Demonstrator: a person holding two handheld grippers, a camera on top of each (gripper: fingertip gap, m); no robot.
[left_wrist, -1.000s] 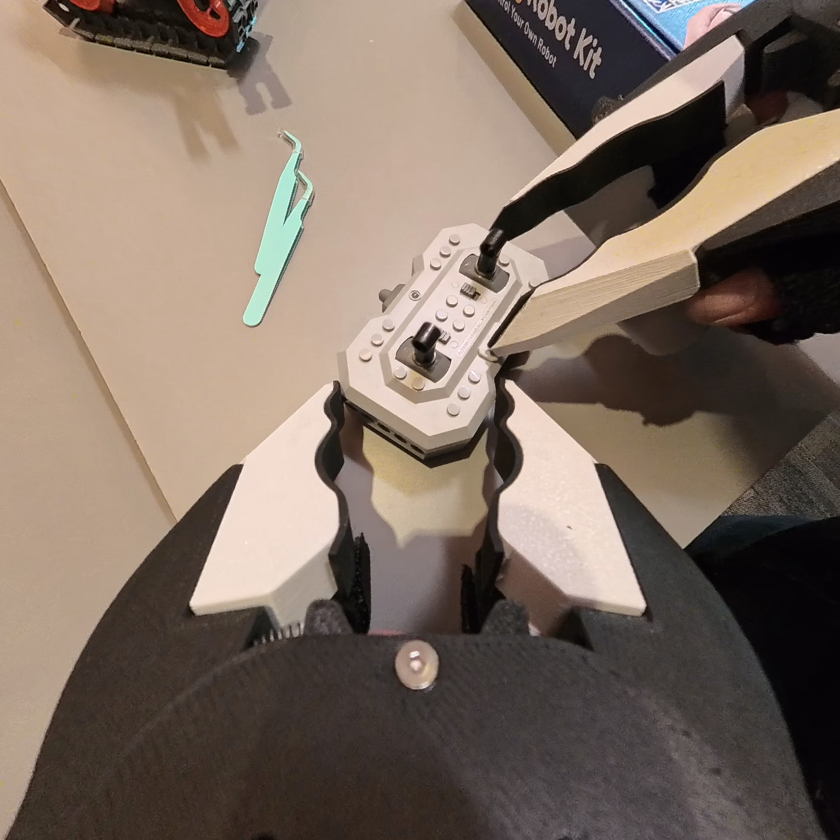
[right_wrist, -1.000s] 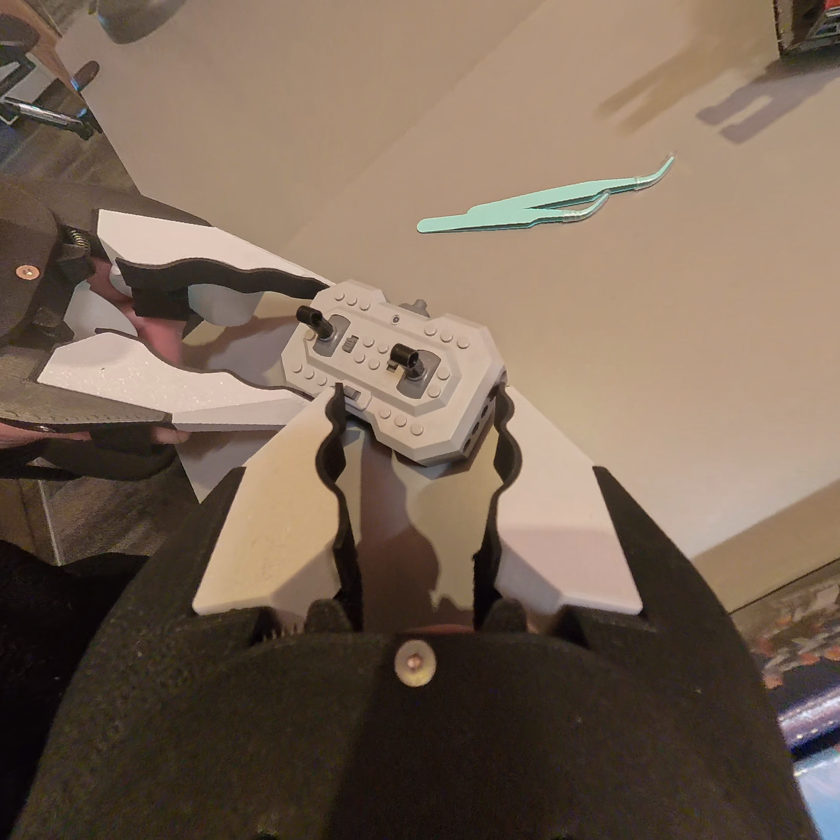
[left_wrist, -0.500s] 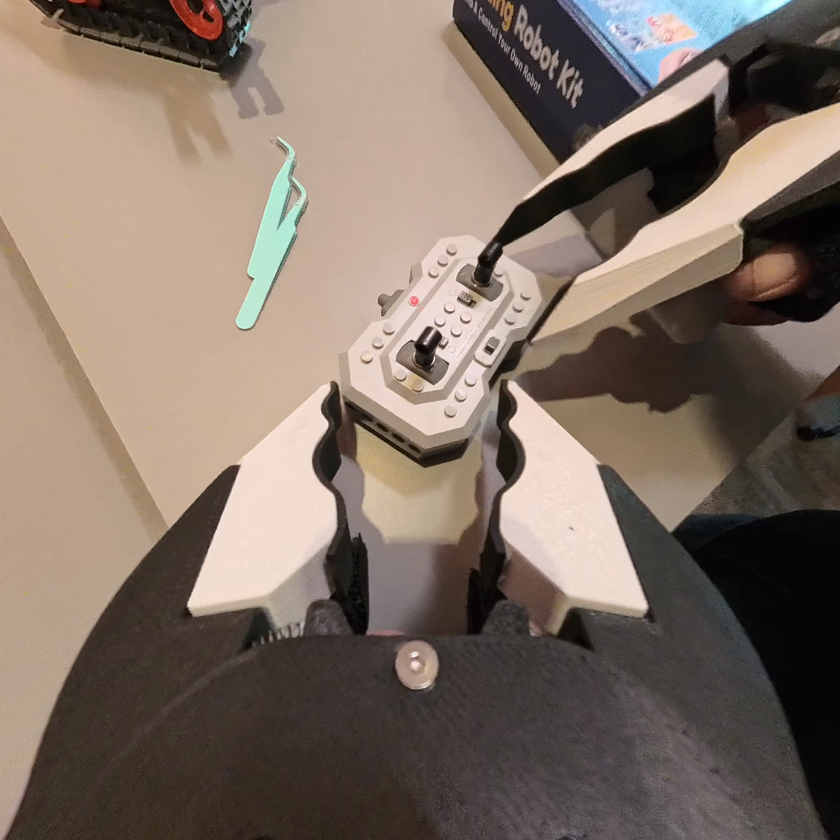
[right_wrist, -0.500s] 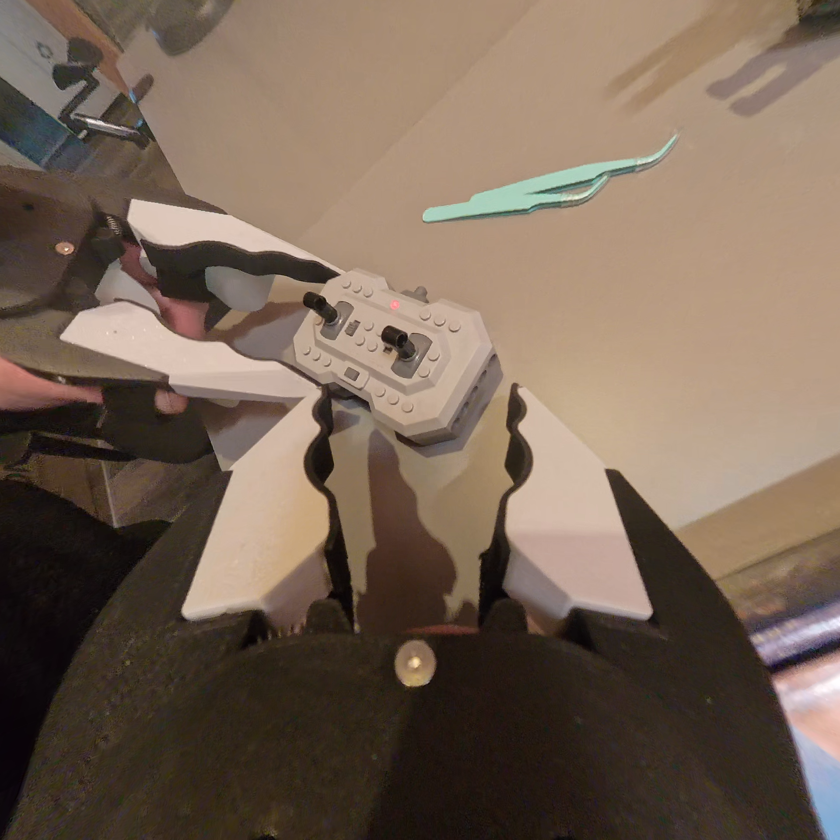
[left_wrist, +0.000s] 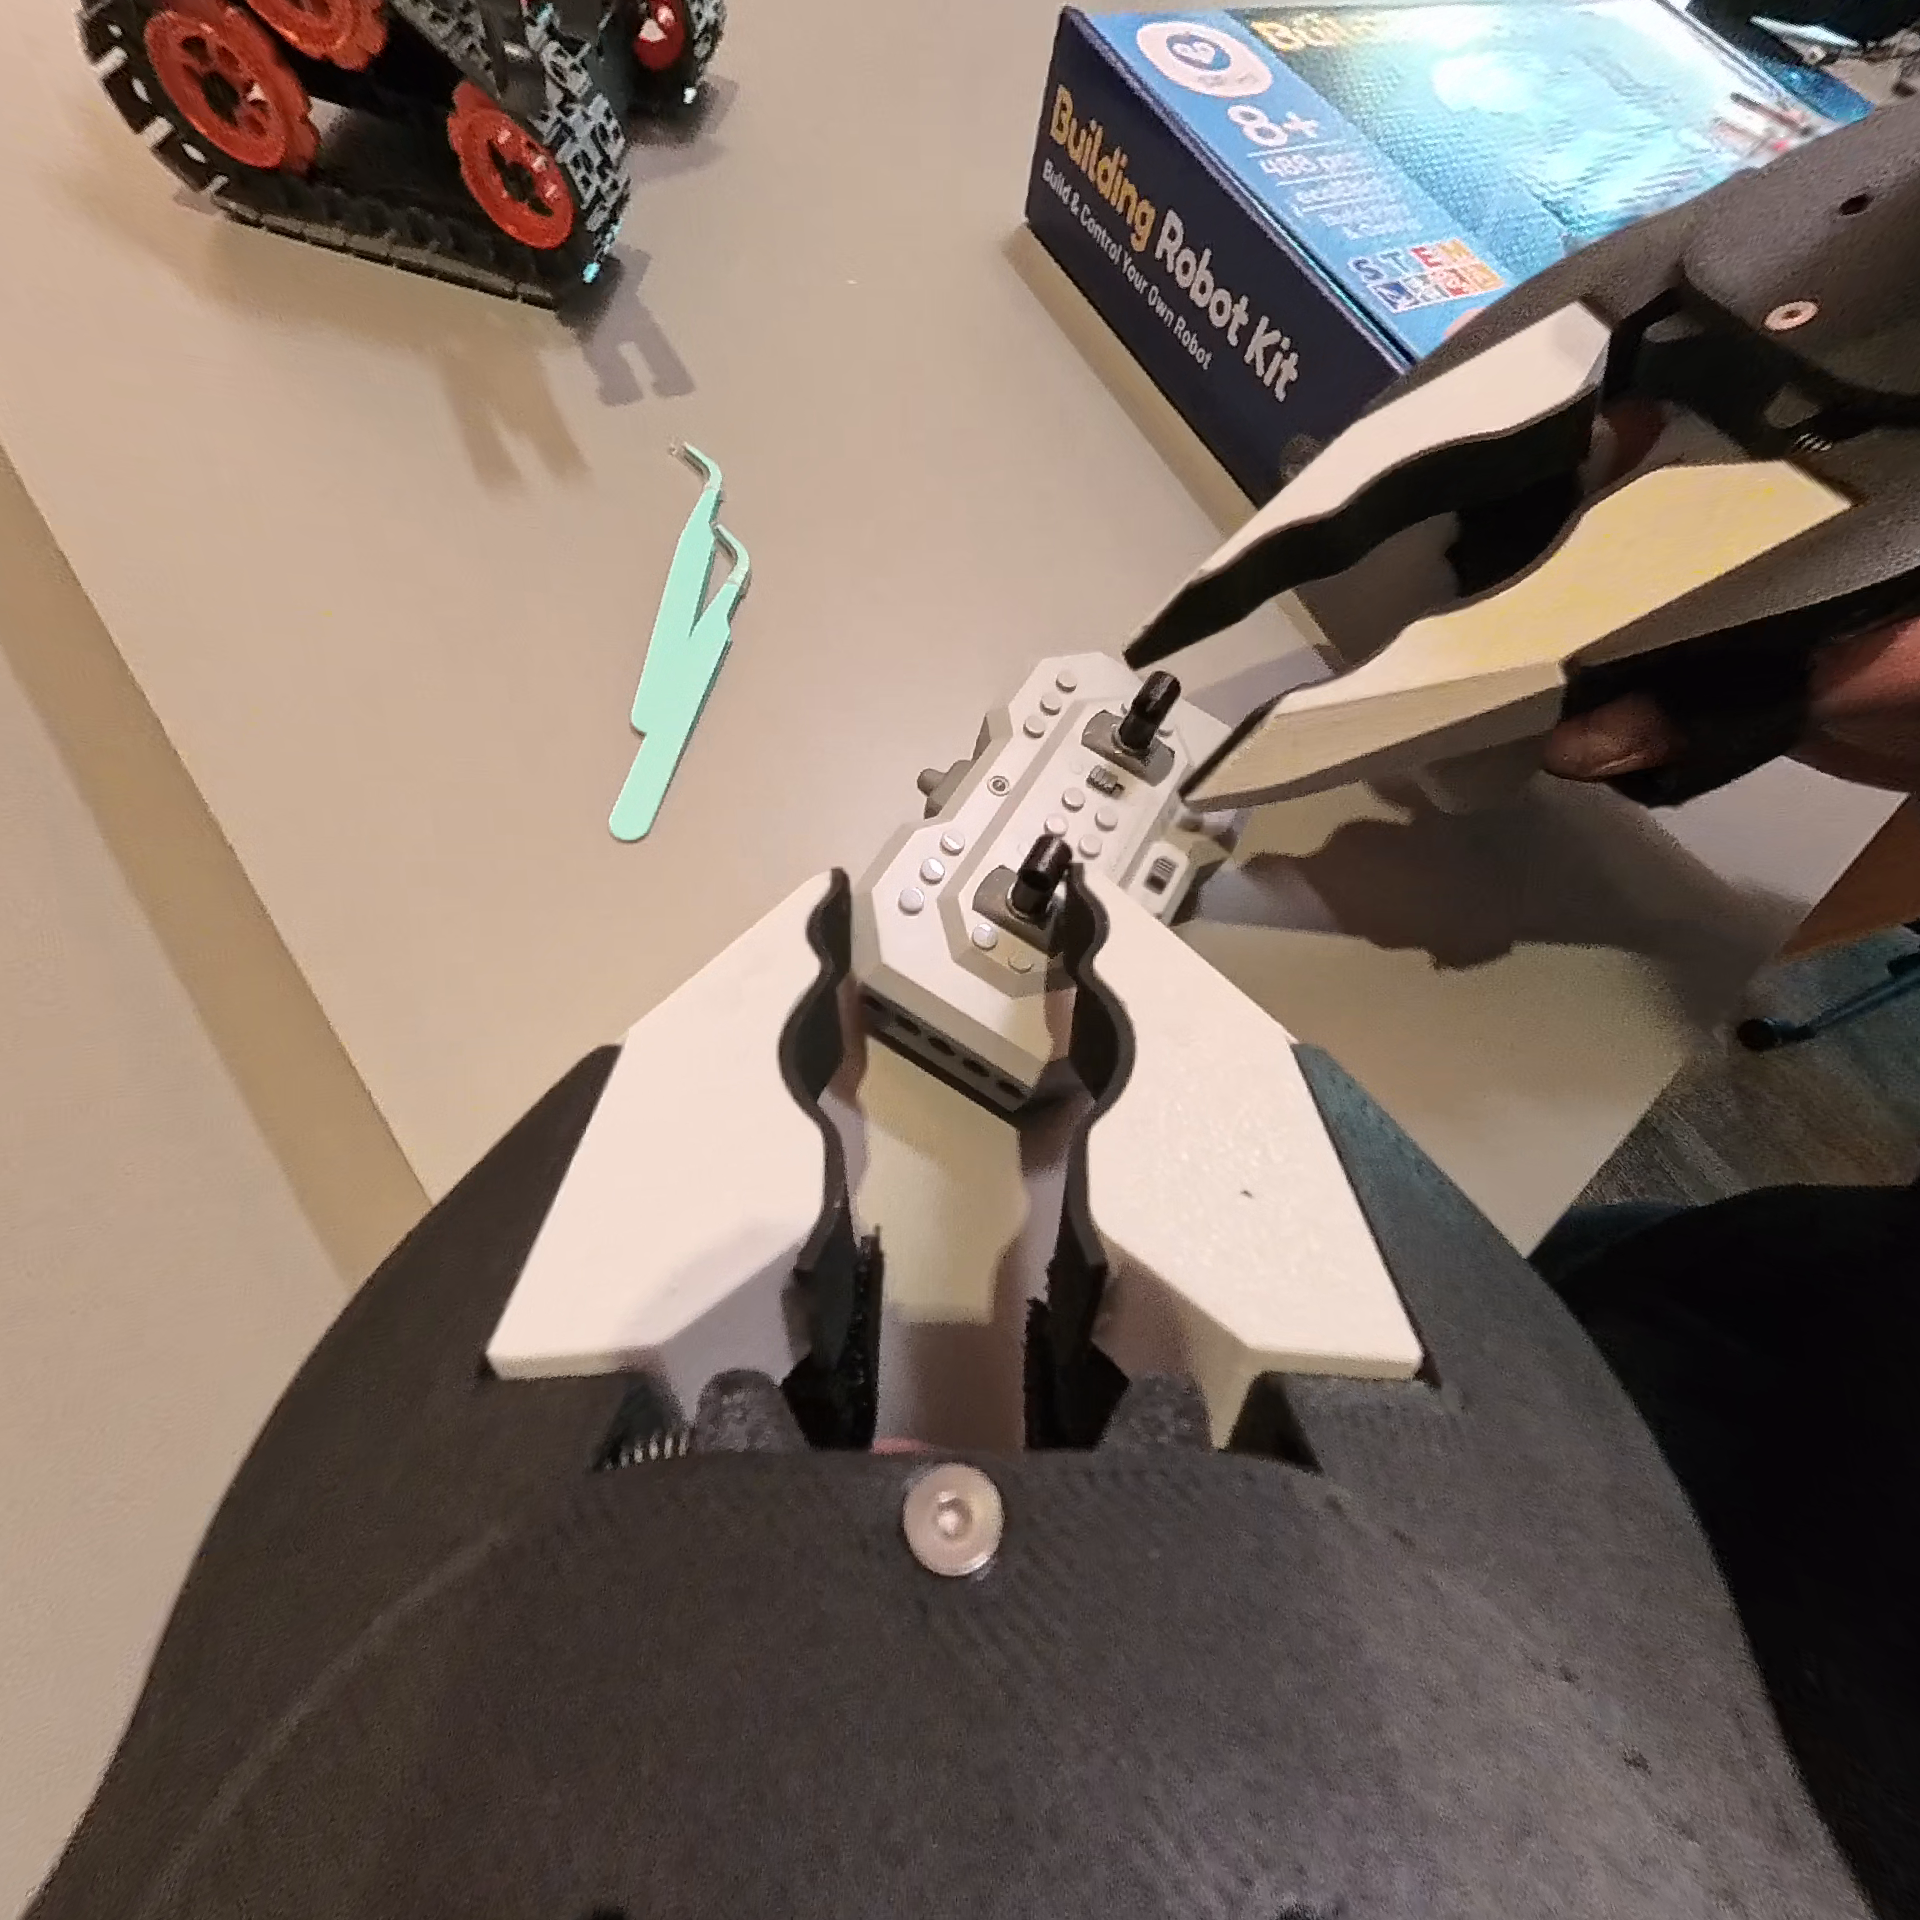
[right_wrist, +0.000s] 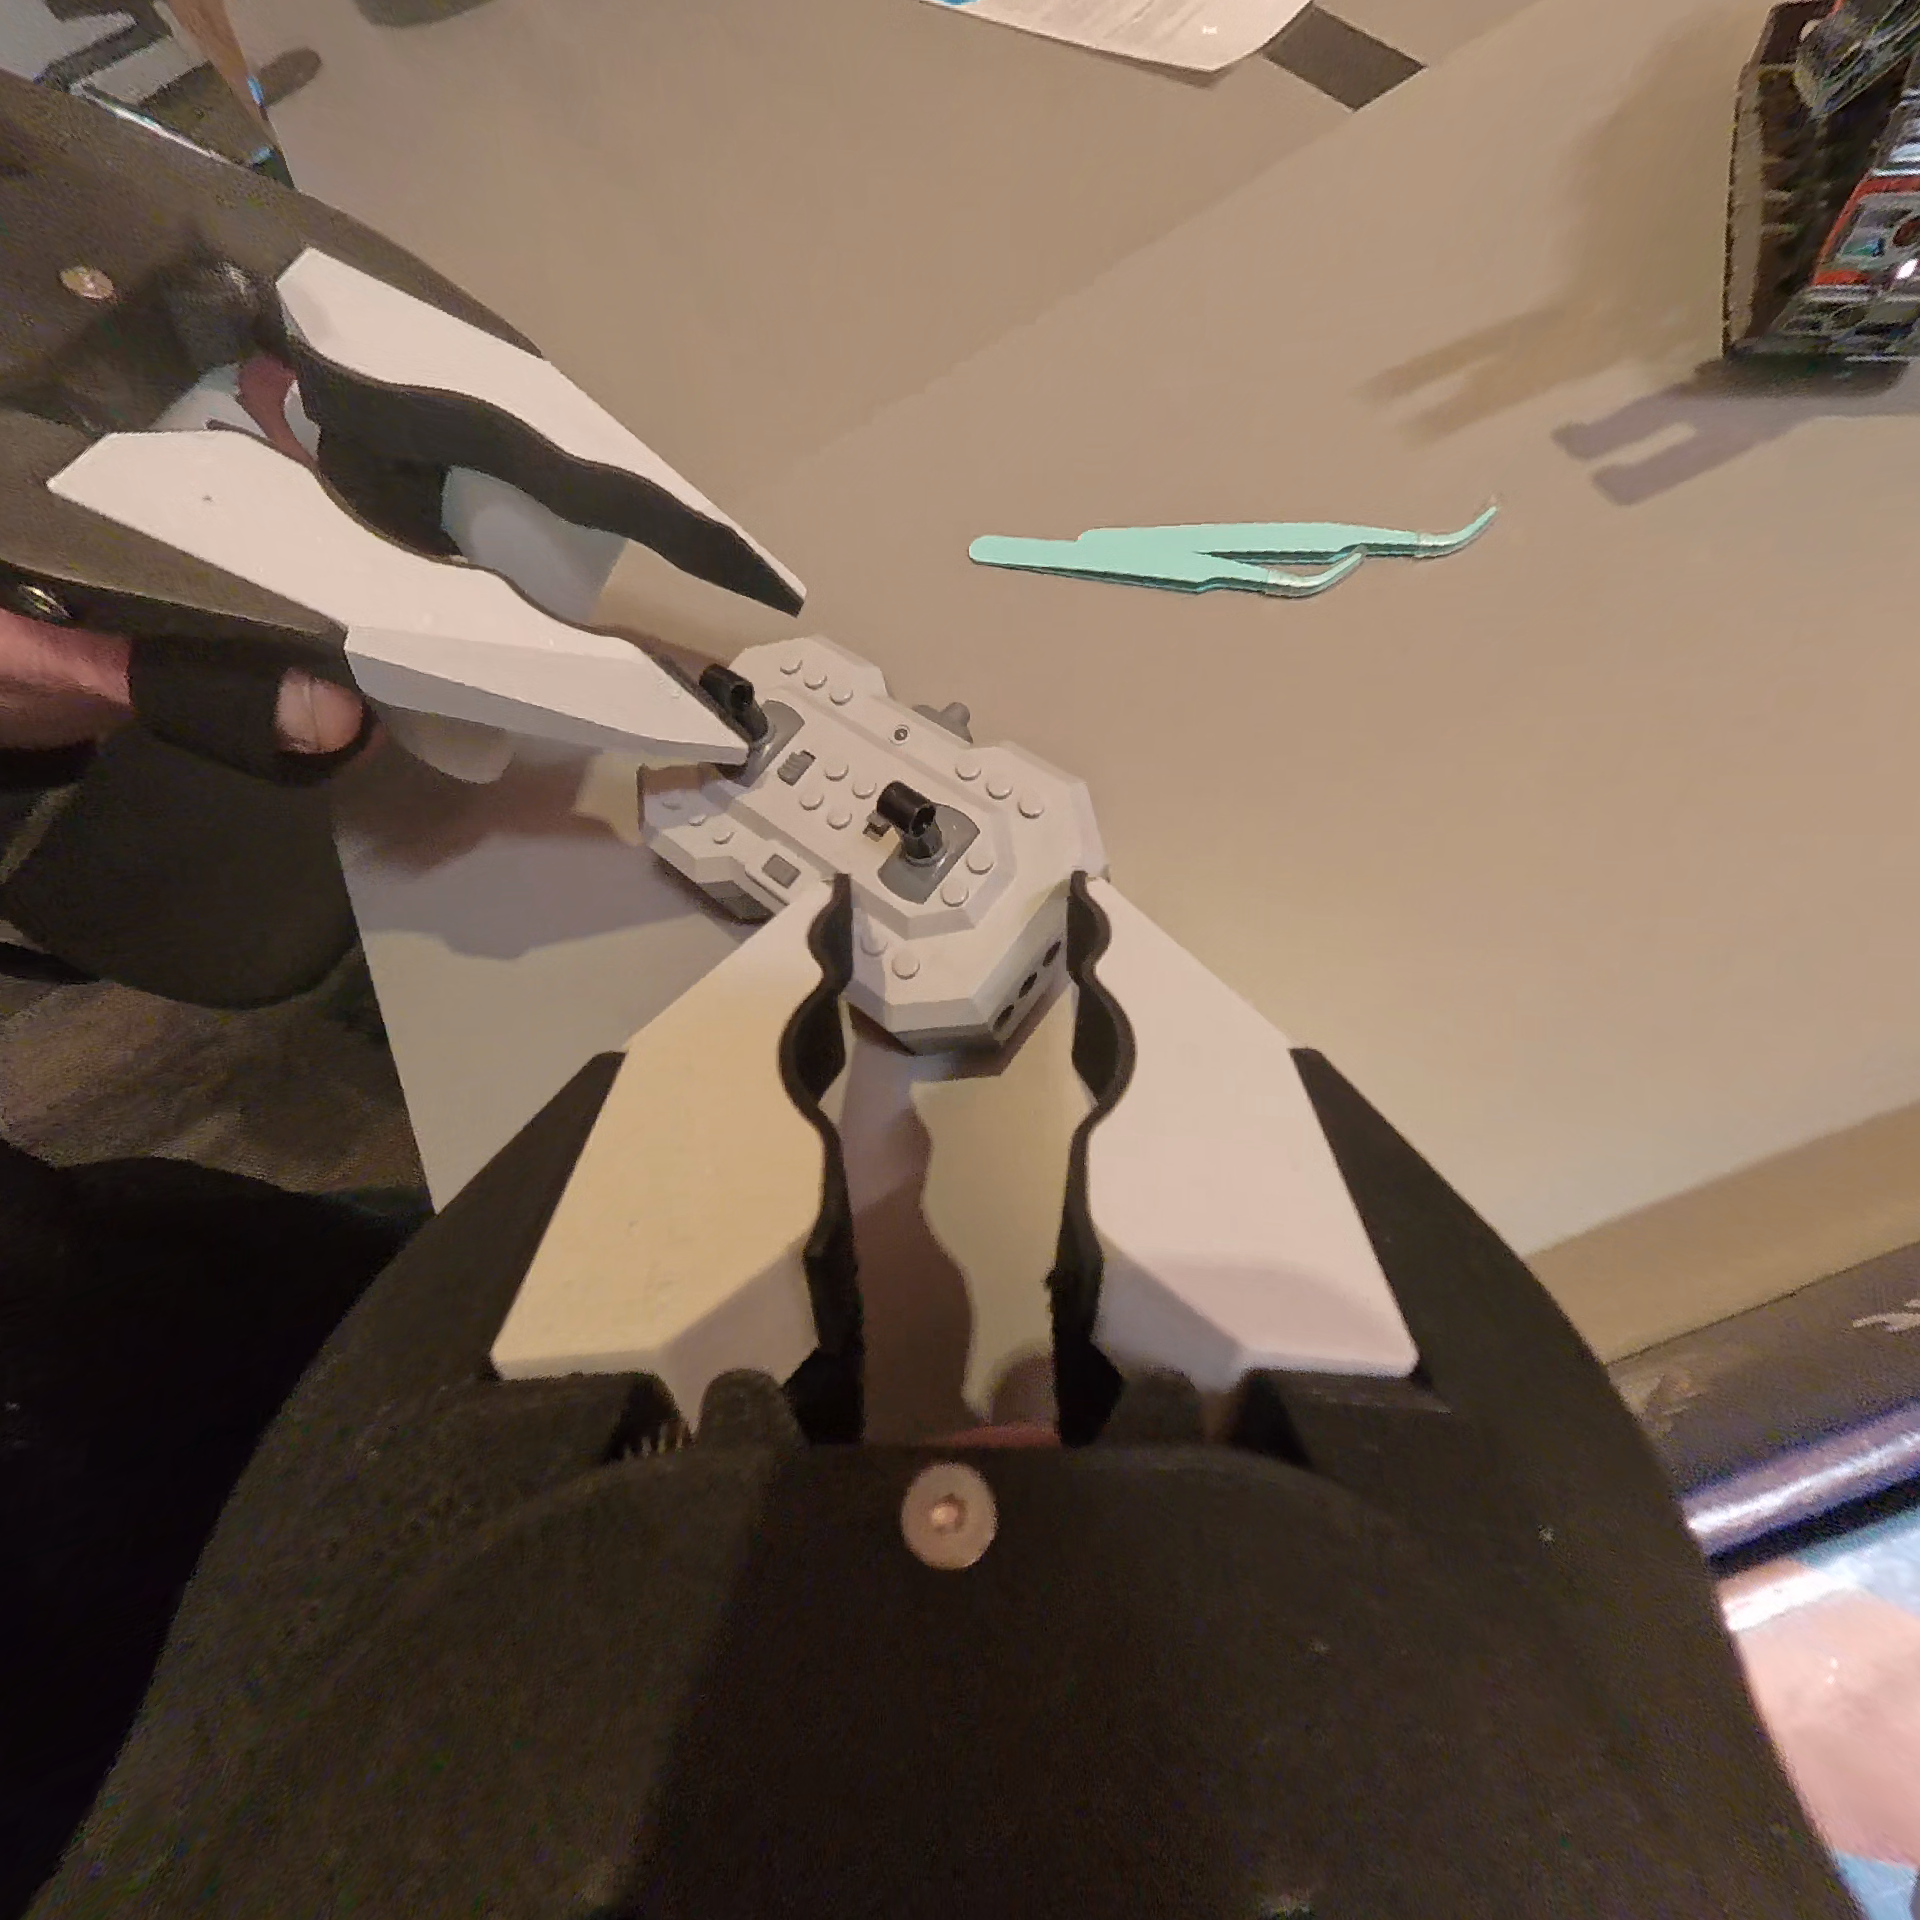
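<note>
1. Two hand-held grippers are seen closing in on one grey controller (left_wrist: 1060, 800), which lies flat on the beige table (left_wrist: 416, 520) near its edge, at centre frame in both wrist views.
2. One left gripper (left_wrist: 956, 894) is shown with its jaws apart and nothing clamped. In the right wrist view its lower finger is seen touching the base of the black joystick (right_wrist: 727, 696) at centre left, while its upper finger stands clear above.
3. One right gripper (right_wrist: 956, 899) is likewise pictured parted and empty. It is seen entering the left wrist view from the right of the frame, with its fingertips set either side of the far joystick (left_wrist: 1151, 707). Whether that stick is touched cannot be told.
4. Light, rigid moulded plastic is what the controller is judged to be, with a studded top that should give some purchase. It is best taken by its flat side walls at either end. The thin sticks are judged the fragile part, likely to tilt or snap off if squeezed or used to lift.
5. Counted on the controller are two joysticks and several small raised studs.
6. Counted elsewhere are one pair of mint-green tweezers (left_wrist: 686, 634) at centre left of the left wrist view, one tracked vehicle (left_wrist: 395, 135) with red wheels at upper left, and one blue box (left_wrist: 1351, 156) at upper right. One gloved hand (left_wrist: 1714, 717) is seen at the right edge.
</note>
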